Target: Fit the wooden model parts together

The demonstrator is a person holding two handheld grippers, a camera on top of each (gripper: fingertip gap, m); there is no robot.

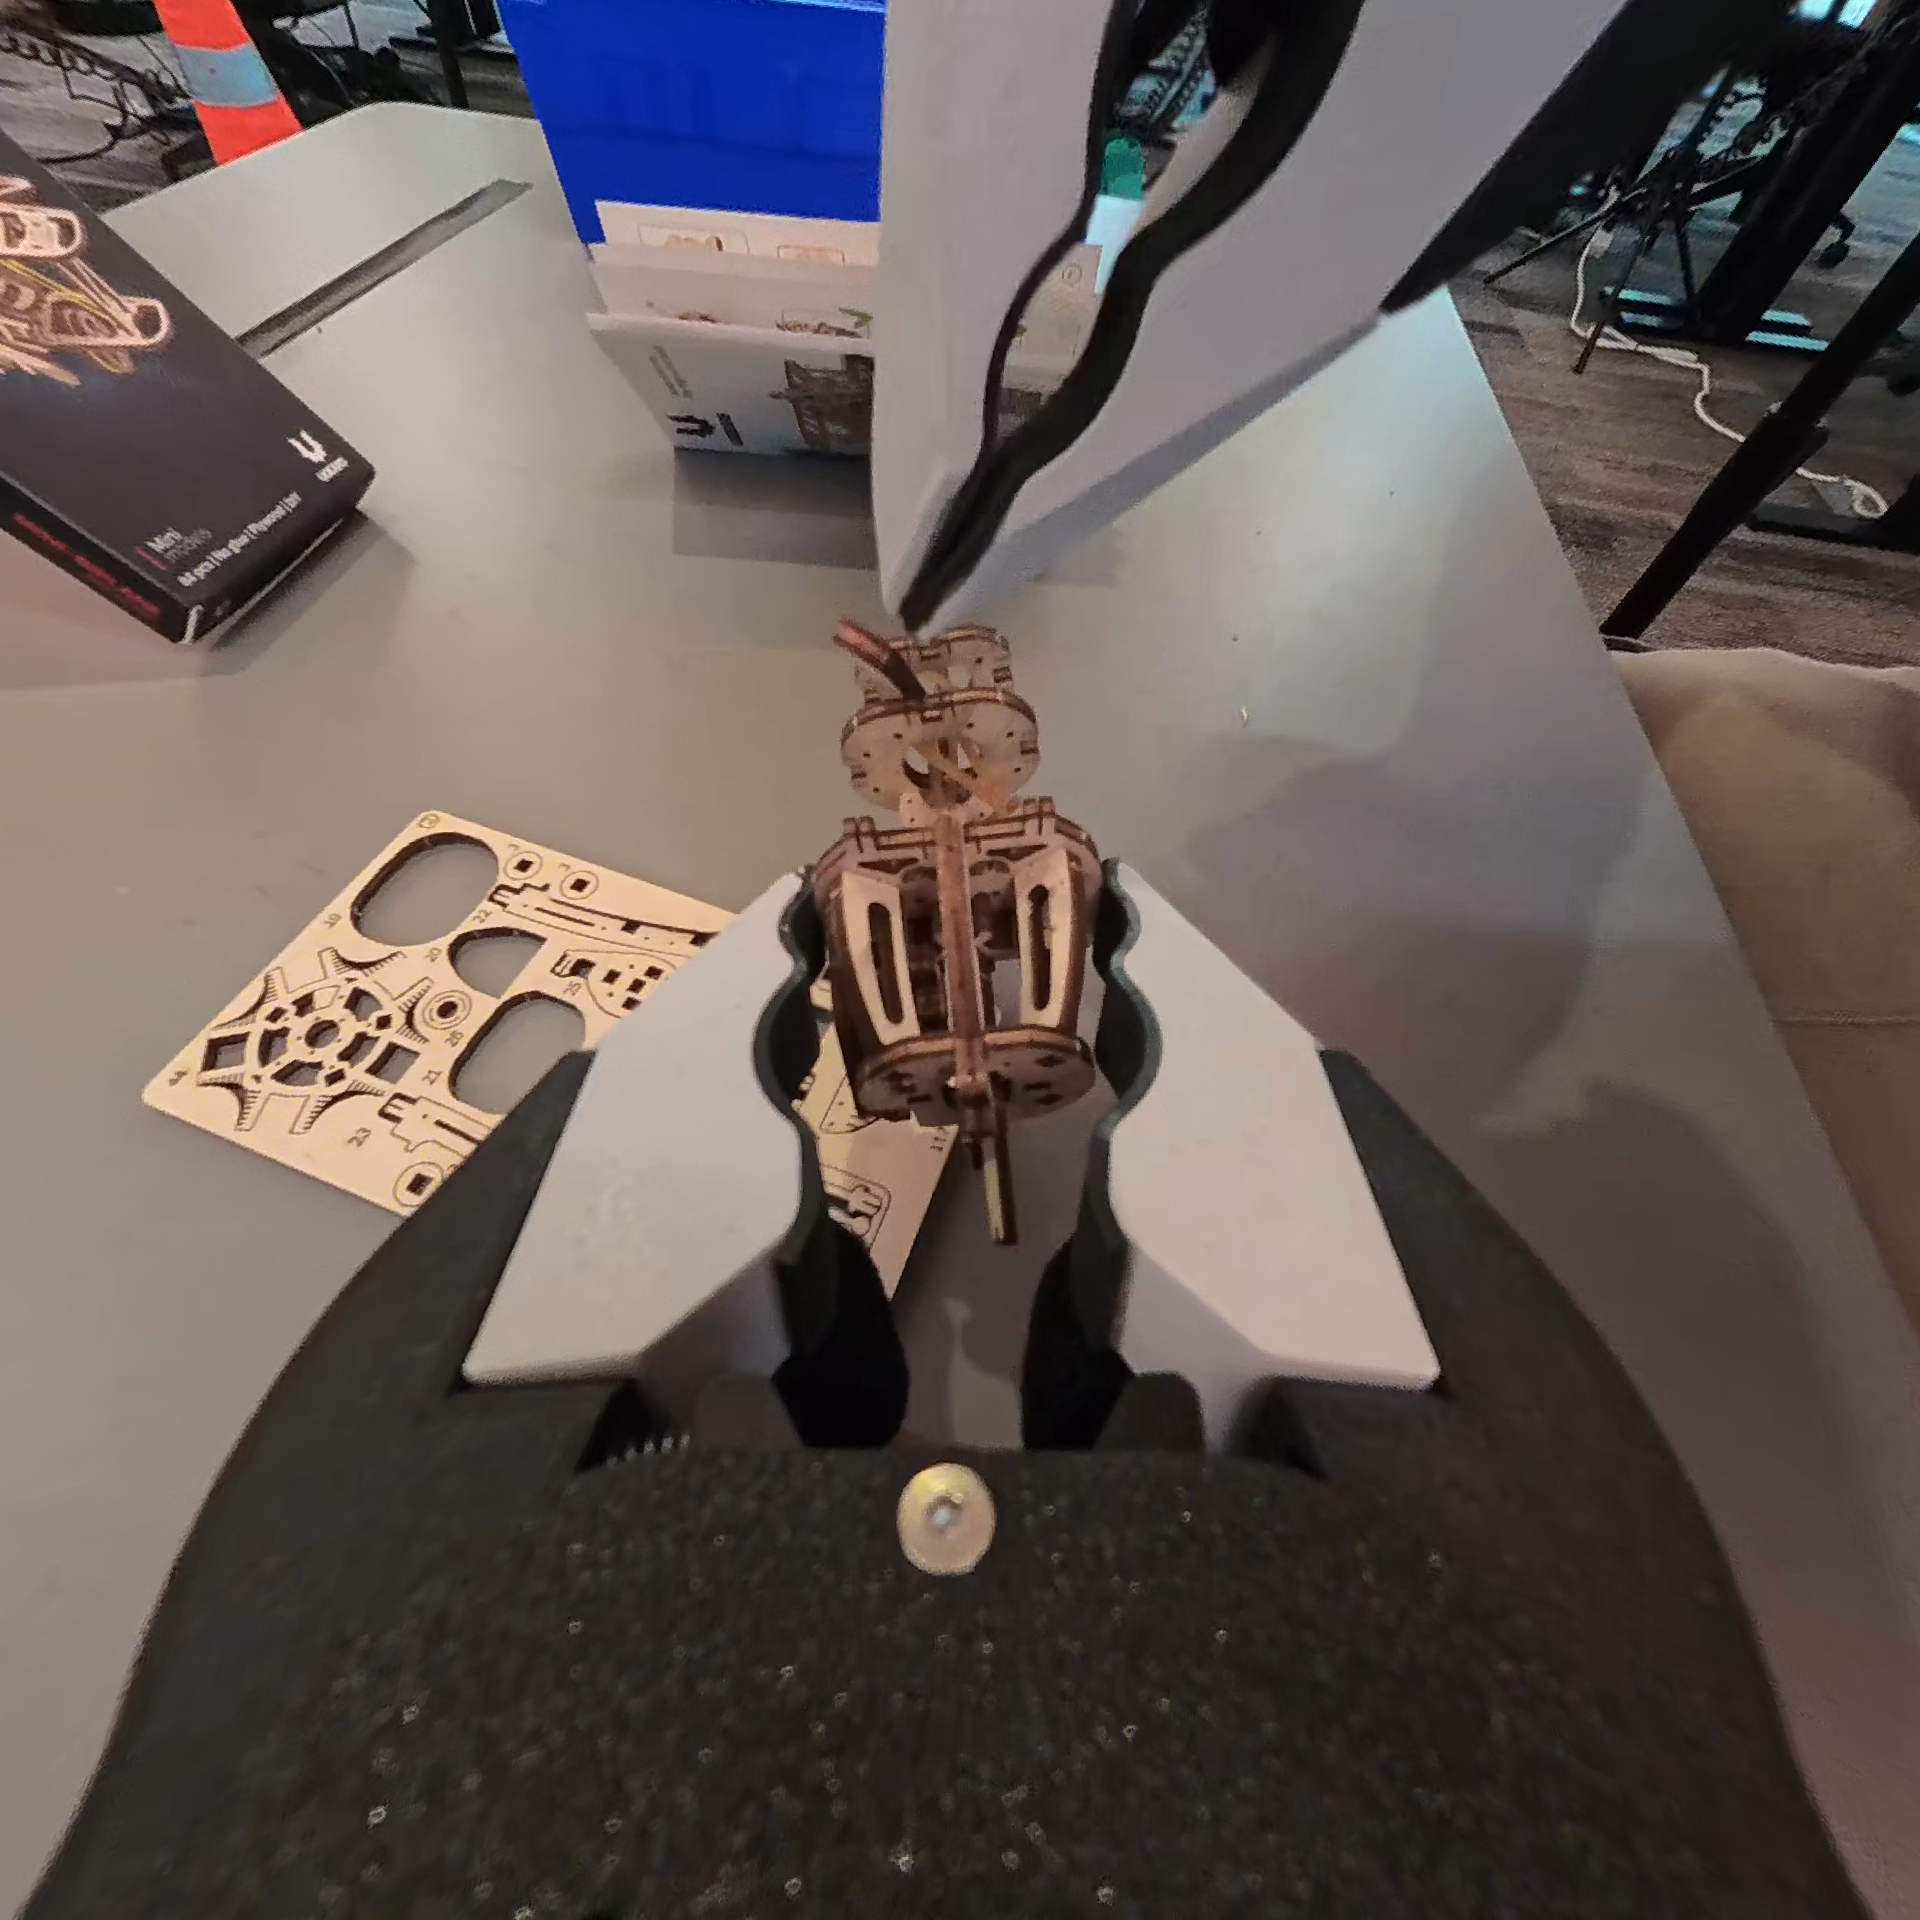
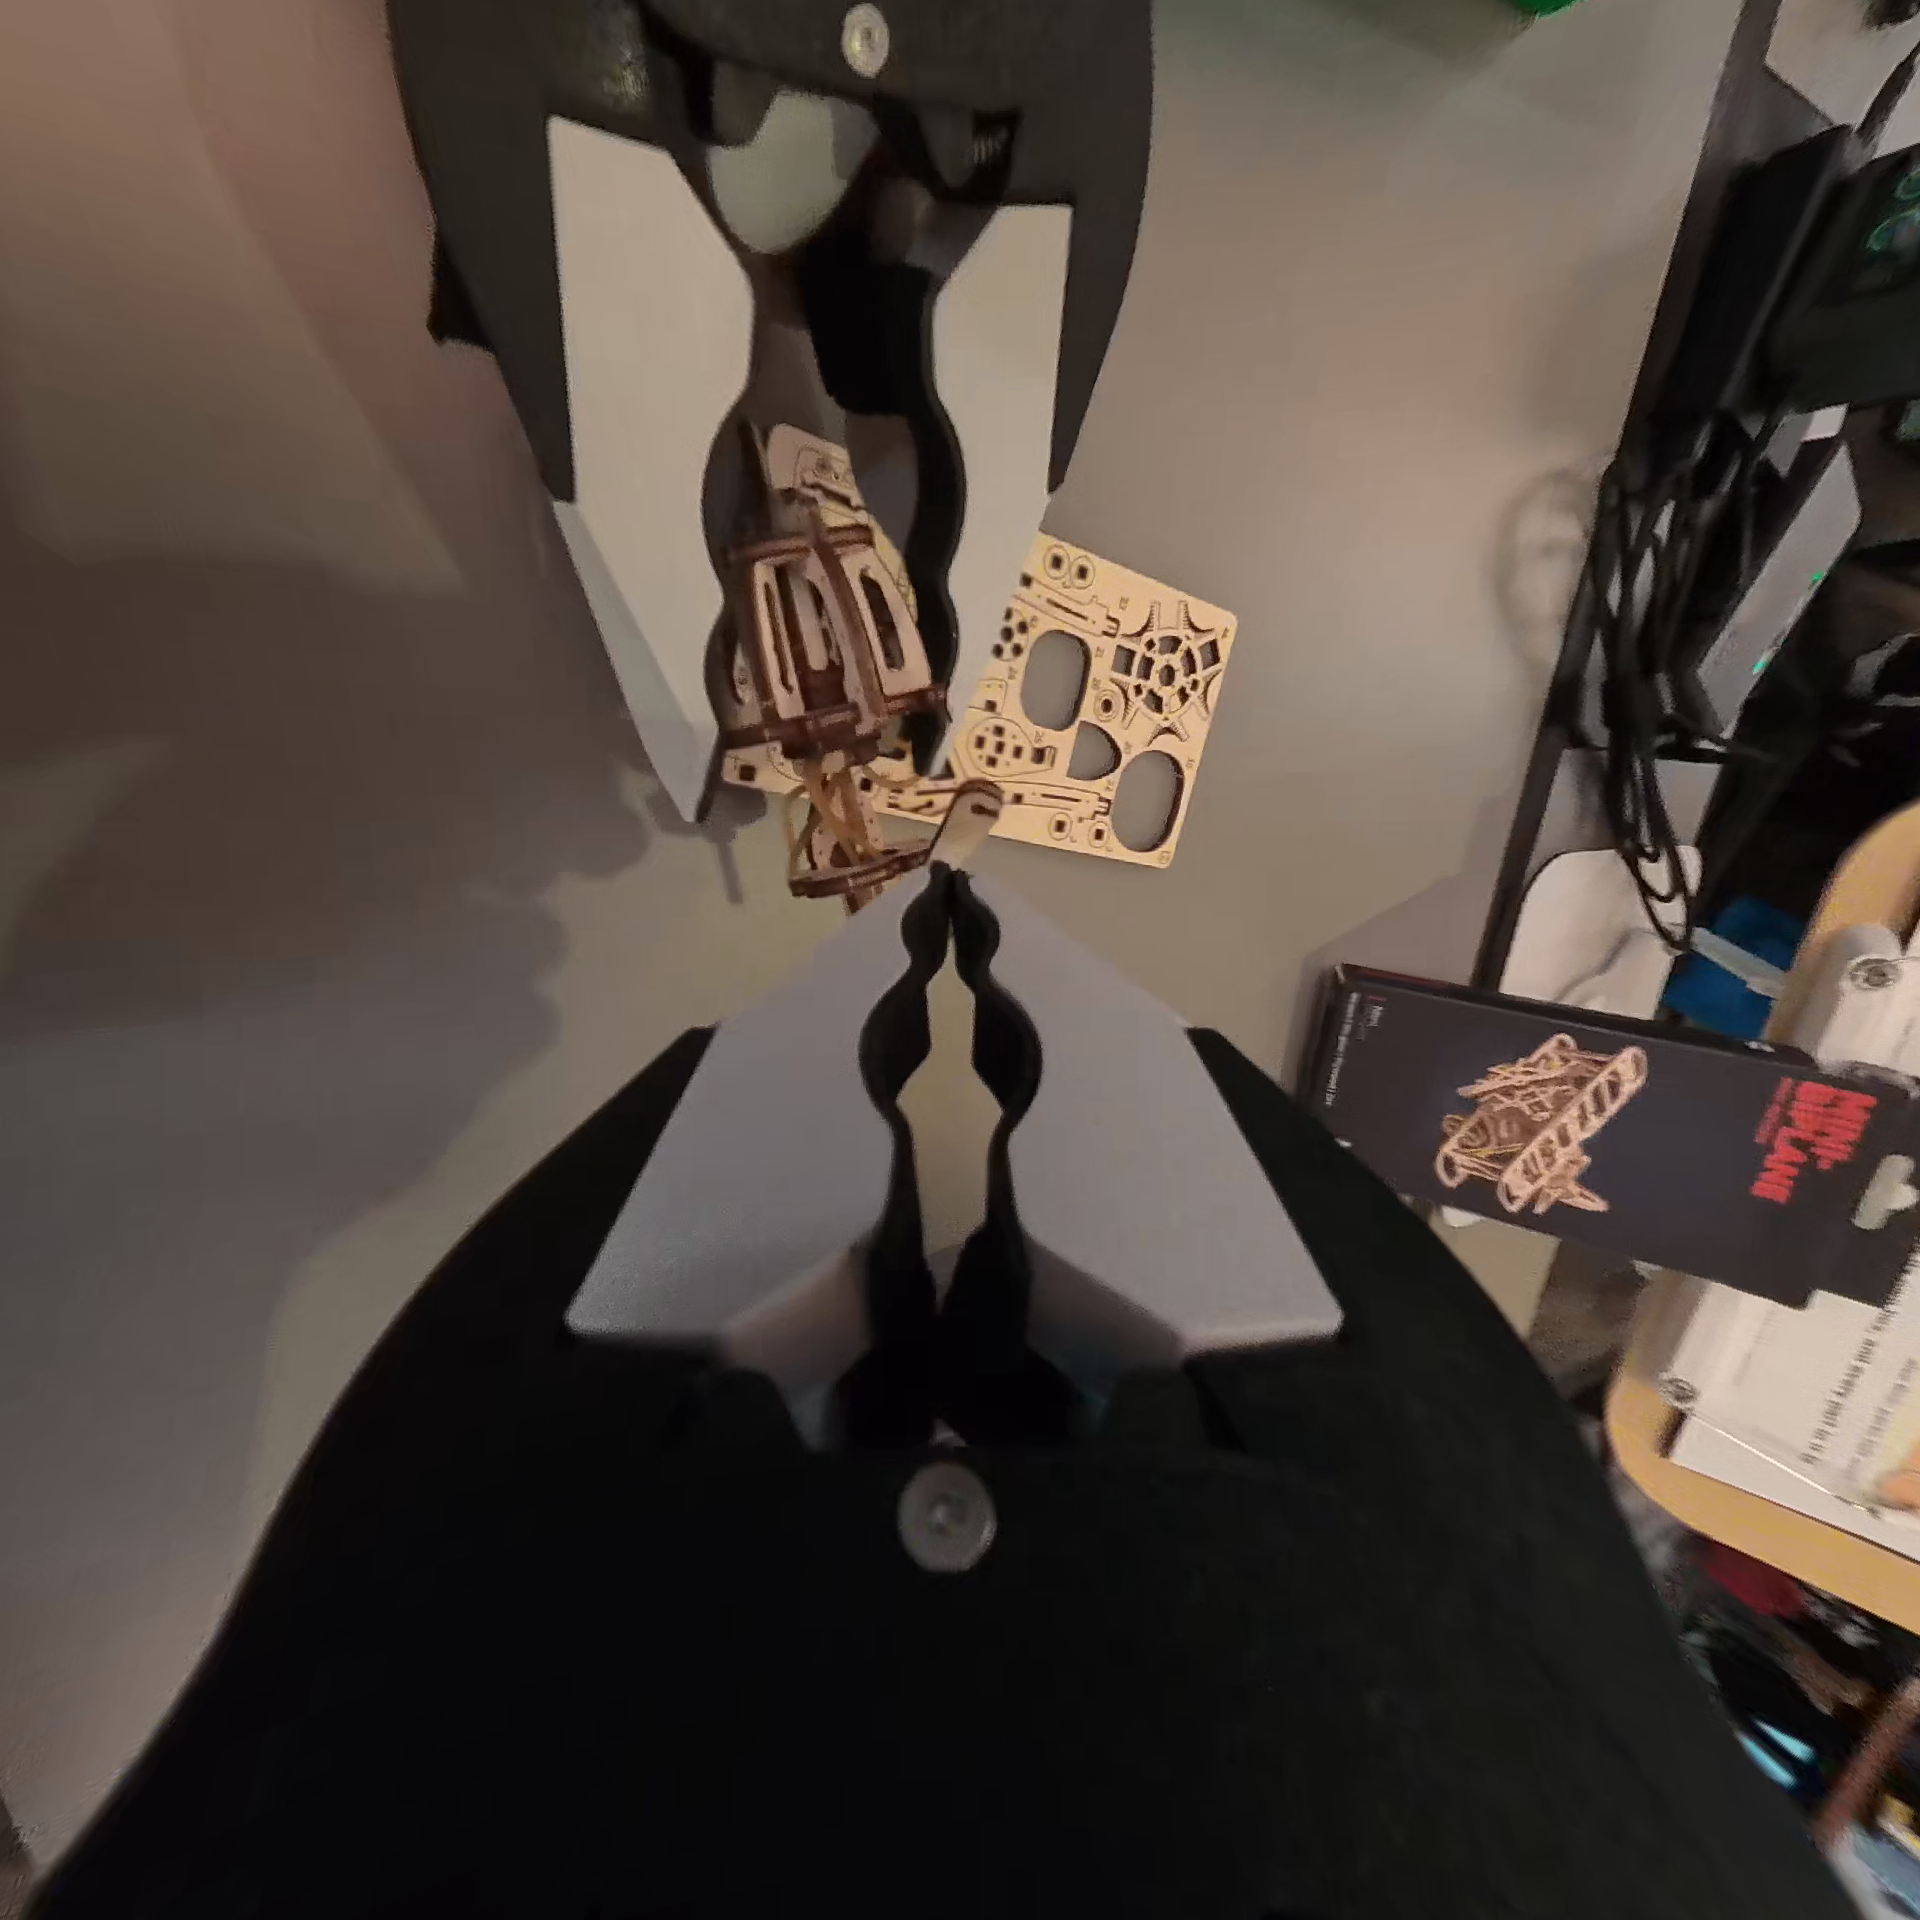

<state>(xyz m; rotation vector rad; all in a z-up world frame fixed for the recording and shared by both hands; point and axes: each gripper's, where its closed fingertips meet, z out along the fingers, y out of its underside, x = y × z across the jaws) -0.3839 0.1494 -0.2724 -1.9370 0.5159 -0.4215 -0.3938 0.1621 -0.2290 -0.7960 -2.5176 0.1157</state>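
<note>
Two tools meet over the grey worktop (image 1: 520, 727). The left tool (image 1: 951, 935) is closed partway on the drum-shaped body of the wooden model (image 1: 951, 966), holding it off the surface with its free, disc-ended end pointing away, so the other side can work on it. The right tool (image 2: 951, 883) comes in from the far side, jaws nearly closed with their tips pinching a small wooden piece (image 2: 966, 821) that sits at the model's far end, probably to press it into a slot. A punched-out part sheet (image 1: 416, 997) lies flat to the left, within reach for further parts, and the dark kit box (image 1: 135, 416) rests farther left.
</note>
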